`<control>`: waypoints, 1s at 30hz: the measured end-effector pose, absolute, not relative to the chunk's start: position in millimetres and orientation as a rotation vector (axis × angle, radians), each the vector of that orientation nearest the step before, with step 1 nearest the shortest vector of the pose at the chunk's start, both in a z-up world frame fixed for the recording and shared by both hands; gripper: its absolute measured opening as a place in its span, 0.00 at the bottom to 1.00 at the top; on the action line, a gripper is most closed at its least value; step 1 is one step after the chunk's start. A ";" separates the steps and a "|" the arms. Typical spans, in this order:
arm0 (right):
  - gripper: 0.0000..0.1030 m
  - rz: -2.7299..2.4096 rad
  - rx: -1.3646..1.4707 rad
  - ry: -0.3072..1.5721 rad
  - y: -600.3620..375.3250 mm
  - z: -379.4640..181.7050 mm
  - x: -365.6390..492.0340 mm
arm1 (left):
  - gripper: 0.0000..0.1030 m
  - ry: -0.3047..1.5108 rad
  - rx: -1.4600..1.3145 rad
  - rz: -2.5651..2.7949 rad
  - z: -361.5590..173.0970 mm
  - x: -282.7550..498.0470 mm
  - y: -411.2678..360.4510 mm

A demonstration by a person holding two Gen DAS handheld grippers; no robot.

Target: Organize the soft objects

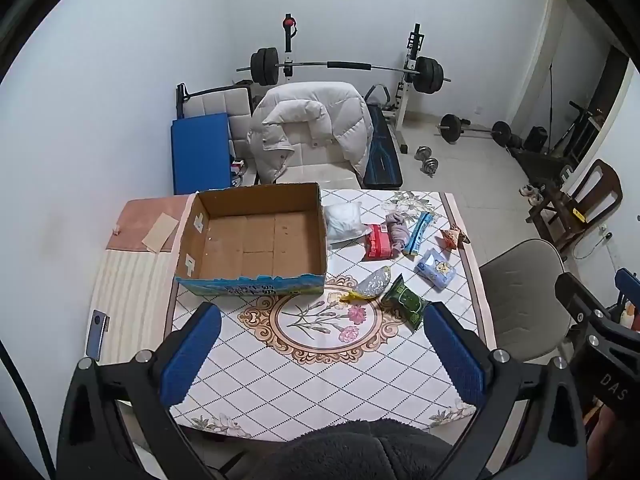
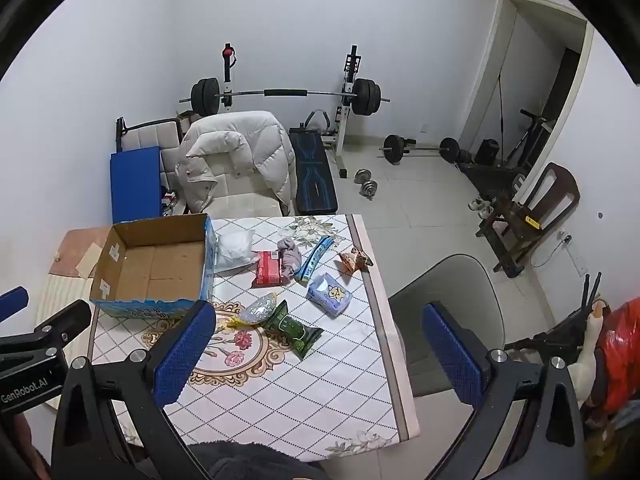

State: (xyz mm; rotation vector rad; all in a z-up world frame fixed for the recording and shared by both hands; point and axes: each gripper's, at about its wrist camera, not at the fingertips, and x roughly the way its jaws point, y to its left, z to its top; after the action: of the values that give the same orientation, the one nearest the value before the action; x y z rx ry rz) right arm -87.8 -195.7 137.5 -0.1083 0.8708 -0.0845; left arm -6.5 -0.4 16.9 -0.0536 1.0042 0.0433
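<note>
An empty open cardboard box (image 1: 256, 240) (image 2: 154, 266) stands on the table's left. To its right lie soft items: a white bag (image 1: 343, 221) (image 2: 234, 249), a red pack (image 1: 377, 242) (image 2: 268, 268), a grey cloth (image 1: 398, 229) (image 2: 290, 260), a blue sachet (image 1: 420, 228) (image 2: 316, 258), a blue tissue pack (image 1: 435, 268) (image 2: 330, 294), a silver pouch (image 1: 372, 284) (image 2: 258, 310) and a green packet (image 1: 408, 304) (image 2: 294, 330). My left gripper (image 1: 320, 356) is open and empty above the near table. My right gripper (image 2: 320, 356) is open and empty above the table's right edge.
The table (image 1: 320, 380) has a patterned cloth. A small brown wrapped item (image 1: 454, 236) lies at its right edge. A grey chair (image 1: 520, 288) stands to the right, a chair with a white jacket (image 1: 312, 128) behind. Weights lie on the floor beyond.
</note>
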 end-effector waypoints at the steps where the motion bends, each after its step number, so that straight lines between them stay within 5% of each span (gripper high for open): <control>1: 1.00 -0.081 -0.109 0.869 -194.3 136.6 -90.7 | 1.00 1.006 -0.053 0.044 17.1 -6.7 -0.7; 30: 1.00 -0.067 -0.125 0.860 -189.3 143.5 -102.3 | 1.00 0.994 -0.059 0.046 20.3 -18.4 -4.9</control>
State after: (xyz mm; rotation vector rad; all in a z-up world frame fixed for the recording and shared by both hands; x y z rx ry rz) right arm -102.3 -189.3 143.5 -0.1249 0.8596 -0.0665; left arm -18.4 -4.9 20.3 -0.0585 0.9936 0.0459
